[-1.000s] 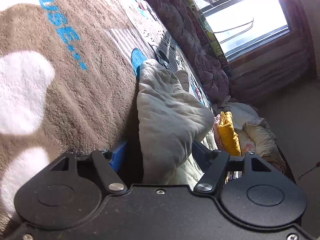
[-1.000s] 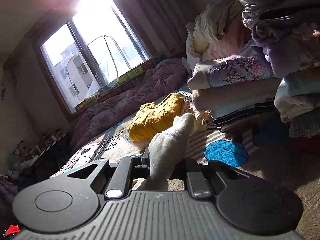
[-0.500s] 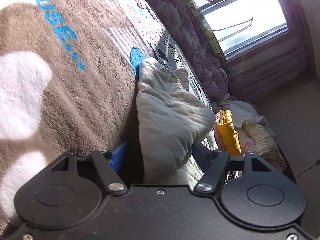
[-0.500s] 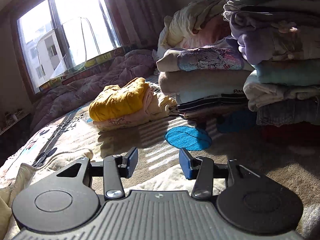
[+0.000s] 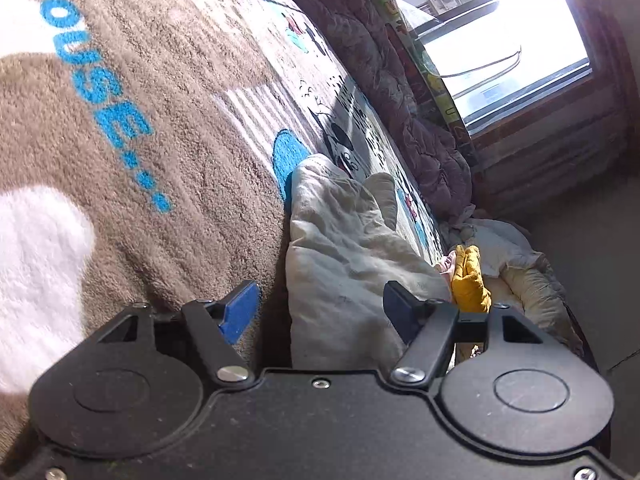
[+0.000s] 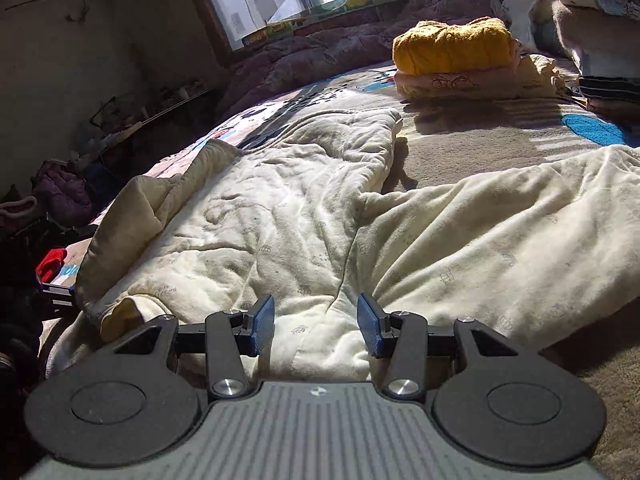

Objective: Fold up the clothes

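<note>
Left wrist view: left tongs gape wide around a raised fold of the cream quilted garment; the pads do not visibly press it, so it reads as released.
Right wrist view: right tongs part-open just above the same garment, nothing gripped; the jaws parted within the last second and have since held that width.
Garment position: spread and rumpled across the bed, on the brown fleece blanket.
Legible writing: blue letters "OUSE..." on the blanket; print on the window-sill strip too small to read.
Background: yellow folded knit on a pink item, well apart from the garment.
</note>
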`<state>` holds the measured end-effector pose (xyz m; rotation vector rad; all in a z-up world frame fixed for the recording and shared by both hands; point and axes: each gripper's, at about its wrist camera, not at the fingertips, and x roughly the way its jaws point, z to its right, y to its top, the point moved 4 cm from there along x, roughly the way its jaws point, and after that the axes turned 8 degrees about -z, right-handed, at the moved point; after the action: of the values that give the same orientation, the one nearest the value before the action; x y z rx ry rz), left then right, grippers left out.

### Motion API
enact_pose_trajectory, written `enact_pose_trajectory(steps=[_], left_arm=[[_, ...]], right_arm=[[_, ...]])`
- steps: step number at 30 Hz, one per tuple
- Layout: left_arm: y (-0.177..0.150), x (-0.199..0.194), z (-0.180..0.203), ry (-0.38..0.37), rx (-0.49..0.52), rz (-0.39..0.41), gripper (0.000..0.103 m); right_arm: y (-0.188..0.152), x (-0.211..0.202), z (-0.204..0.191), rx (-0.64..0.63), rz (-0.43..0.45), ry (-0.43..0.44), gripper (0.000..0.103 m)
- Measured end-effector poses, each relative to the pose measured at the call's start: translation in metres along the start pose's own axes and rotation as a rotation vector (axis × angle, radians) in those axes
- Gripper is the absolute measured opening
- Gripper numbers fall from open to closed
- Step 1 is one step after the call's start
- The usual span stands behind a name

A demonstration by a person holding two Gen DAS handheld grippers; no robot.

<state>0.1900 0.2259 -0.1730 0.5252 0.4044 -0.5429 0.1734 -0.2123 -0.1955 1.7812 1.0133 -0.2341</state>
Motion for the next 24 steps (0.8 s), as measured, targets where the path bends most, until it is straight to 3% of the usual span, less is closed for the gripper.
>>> enact_pose_trajectory(steps=[4,8,11,16,19,24], left_arm=[[0.031,0.025,-0.004,0.013,0.01,-0.022,0.063],[0.048,0.045,0.001,0.023,0.075,-0.064,0.057],[0.058,0.058,0.007,0.032,0.127,-0.09,0.048],[0.06,0.068,0.014,0.082,0.222,-0.102,0.014],[0.057,0.049,0.025,0.069,0.294,-0.038,0.006],[0.066,-0.008,0.037,0.022,0.373,0.163,0.005]], right_arm=[[-0.003,0.004,0.01,0.104,0.045,0.044,0.047],[-0.007,0.008,-0.003,0.05,0.057,0.007,0.057],[-0.009,0.01,-0.008,0.006,0.059,-0.012,0.06],[-0.012,0.01,-0.009,-0.008,0.068,-0.018,0.06],[-0.013,0.01,-0.01,-0.022,0.073,-0.024,0.062],[-0.014,0.011,-0.012,-0.037,0.08,-0.028,0.063]])
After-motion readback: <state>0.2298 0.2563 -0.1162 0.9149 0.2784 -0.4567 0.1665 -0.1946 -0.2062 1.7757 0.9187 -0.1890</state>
